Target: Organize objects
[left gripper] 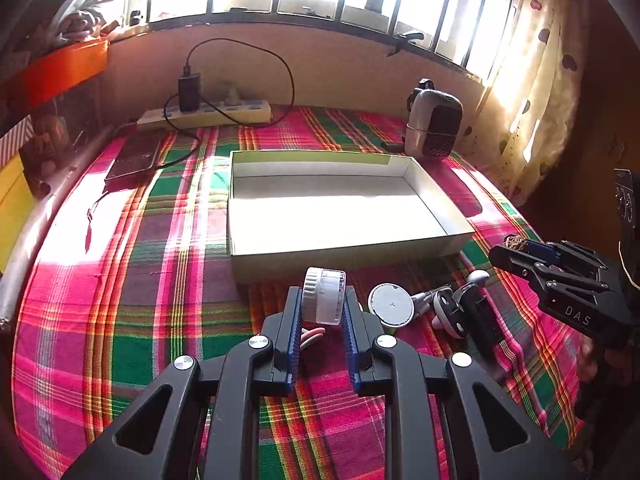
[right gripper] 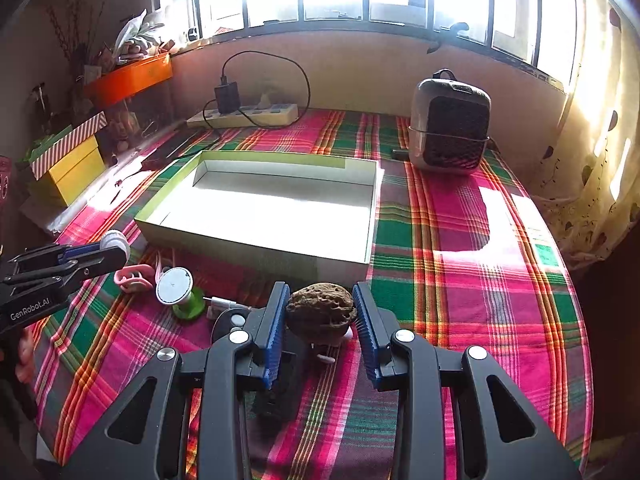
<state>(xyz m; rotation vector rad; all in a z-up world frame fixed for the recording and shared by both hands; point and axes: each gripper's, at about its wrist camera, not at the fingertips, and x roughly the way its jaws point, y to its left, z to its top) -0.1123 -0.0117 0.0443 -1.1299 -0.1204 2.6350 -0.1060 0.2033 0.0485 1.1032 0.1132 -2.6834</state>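
Observation:
My left gripper (left gripper: 323, 300) is shut on a small clear jar with a white lid (left gripper: 323, 295), held above the plaid cloth just short of the open white box (left gripper: 436, 196). In the right wrist view that jar (right gripper: 115, 241) shows at the left gripper's tip (right gripper: 114, 249). My right gripper (right gripper: 320, 310) is shut on a brown wrinkled walnut (right gripper: 321, 312), also near the box (right gripper: 256, 240). From the left wrist view the right gripper (left gripper: 516, 246) comes in from the right with the walnut (left gripper: 514, 242) at its tip. The box holds nothing.
On the cloth before the box lie a round white disc (left gripper: 391, 304), a black clip holder (left gripper: 476, 316), a pink clip (right gripper: 134, 278) and a green-based spool (right gripper: 188, 304). A small heater (right gripper: 450, 124), power strip (right gripper: 244, 116), phone (left gripper: 134, 156), yellow boxes (right gripper: 74, 168) stand around.

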